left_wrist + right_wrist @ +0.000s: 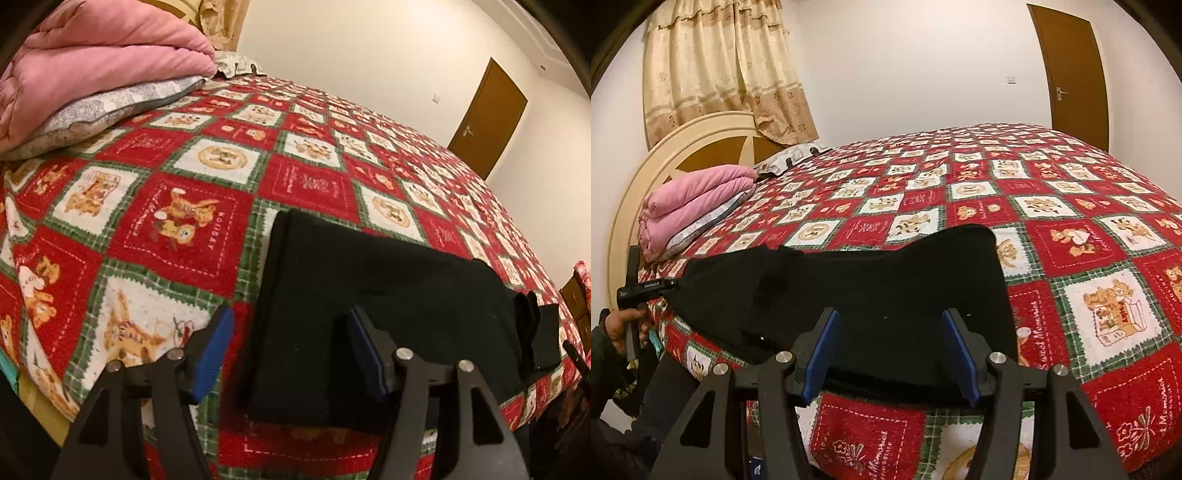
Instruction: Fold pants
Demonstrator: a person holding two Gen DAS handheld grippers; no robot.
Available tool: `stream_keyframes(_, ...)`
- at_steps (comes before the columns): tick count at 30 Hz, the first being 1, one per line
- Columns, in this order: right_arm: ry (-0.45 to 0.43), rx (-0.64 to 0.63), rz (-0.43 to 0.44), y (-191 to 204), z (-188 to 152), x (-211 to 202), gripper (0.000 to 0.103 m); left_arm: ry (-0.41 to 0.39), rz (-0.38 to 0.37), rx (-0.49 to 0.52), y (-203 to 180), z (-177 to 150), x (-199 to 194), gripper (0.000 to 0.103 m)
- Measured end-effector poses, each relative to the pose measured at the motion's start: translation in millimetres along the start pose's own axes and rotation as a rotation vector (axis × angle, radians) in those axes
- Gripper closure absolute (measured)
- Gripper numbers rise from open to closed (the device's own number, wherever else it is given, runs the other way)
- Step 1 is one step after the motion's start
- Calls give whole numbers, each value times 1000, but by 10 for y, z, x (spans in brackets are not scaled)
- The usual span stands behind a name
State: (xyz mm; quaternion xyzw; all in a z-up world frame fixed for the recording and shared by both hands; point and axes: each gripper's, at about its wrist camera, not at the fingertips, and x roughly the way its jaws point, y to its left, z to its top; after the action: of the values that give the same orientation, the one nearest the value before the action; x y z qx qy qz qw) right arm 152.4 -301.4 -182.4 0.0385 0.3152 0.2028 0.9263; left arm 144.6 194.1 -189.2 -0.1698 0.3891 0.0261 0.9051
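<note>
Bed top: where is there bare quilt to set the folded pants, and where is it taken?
Free: the wide quilt stretch beyond the black pants, towards the door side. Taken: the headboard corner, under the pink blanket and pillow, and the near edge under the pants.

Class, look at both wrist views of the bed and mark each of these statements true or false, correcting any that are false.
1. The black pants lie on a red, green and white checked bedspread. True.
2. The right tool is clamped shut on the pants. False: its blue pads stand apart, with the pants lying beyond and beneath them.
3. A folded pink blanket sits near the headboard. True.
4. The brown door stands wide open. False: it is closed.
5. The left tool holds a pink blanket. False: its jaws stand open over the near end of the pants, holding nothing.
</note>
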Motion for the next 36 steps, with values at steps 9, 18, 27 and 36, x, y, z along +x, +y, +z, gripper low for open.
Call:
stream_keyframes(9, 2, -42, 9, 99, -21, 4, 44, 9, -15, 30, 19, -28, -46, 36)
stream_keyframes(18, 9, -66, 13, 138, -41, 26, 44, 1, -46, -10, 22, -32, -90, 61)
stream_keyframes(27, 11, -52, 11, 104, -41, 32, 44, -42, -105, -61, 102, -35, -217, 84)
stream_keyframes(36, 12, -65, 6, 130, -40, 26, 44, -84, -228, -152, 173, -9, -374, 87)
